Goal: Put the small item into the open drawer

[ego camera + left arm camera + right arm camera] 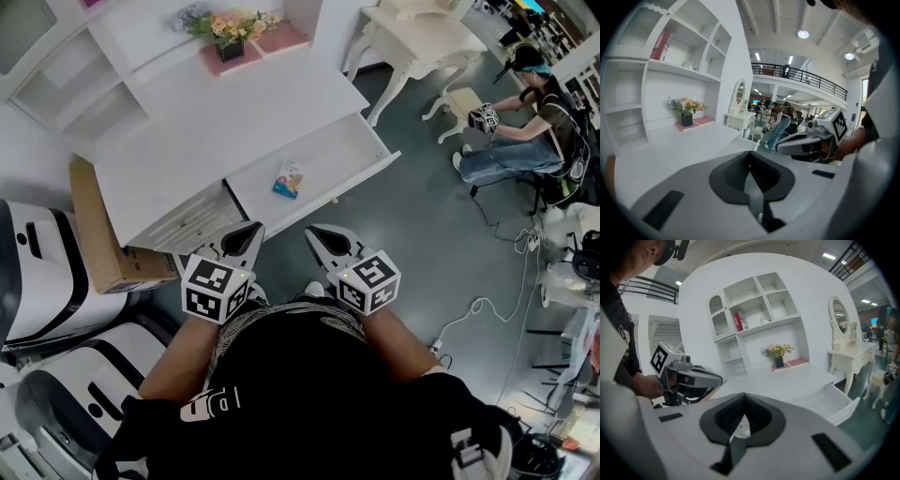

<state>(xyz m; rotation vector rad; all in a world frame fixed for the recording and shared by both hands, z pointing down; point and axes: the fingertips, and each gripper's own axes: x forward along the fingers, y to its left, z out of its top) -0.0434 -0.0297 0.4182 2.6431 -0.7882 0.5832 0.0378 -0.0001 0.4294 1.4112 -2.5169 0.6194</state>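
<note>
Head view shows my left gripper (248, 232) and right gripper (317, 234) both closed on nothing, side by side close to my body. Straight ahead, between their two lines, the small item (290, 178) lies inside the open drawer (342, 150) of the white table (216, 122), toward the drawer's left end. Its long axis points roughly away from me. Neither gripper is clearly nearer, and I judge there's nothing left to carry.

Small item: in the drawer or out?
In. The small item lies on the floor of the open drawer; the left gripper and right gripper sit apart from it, jaws together, holding nothing.
</note>
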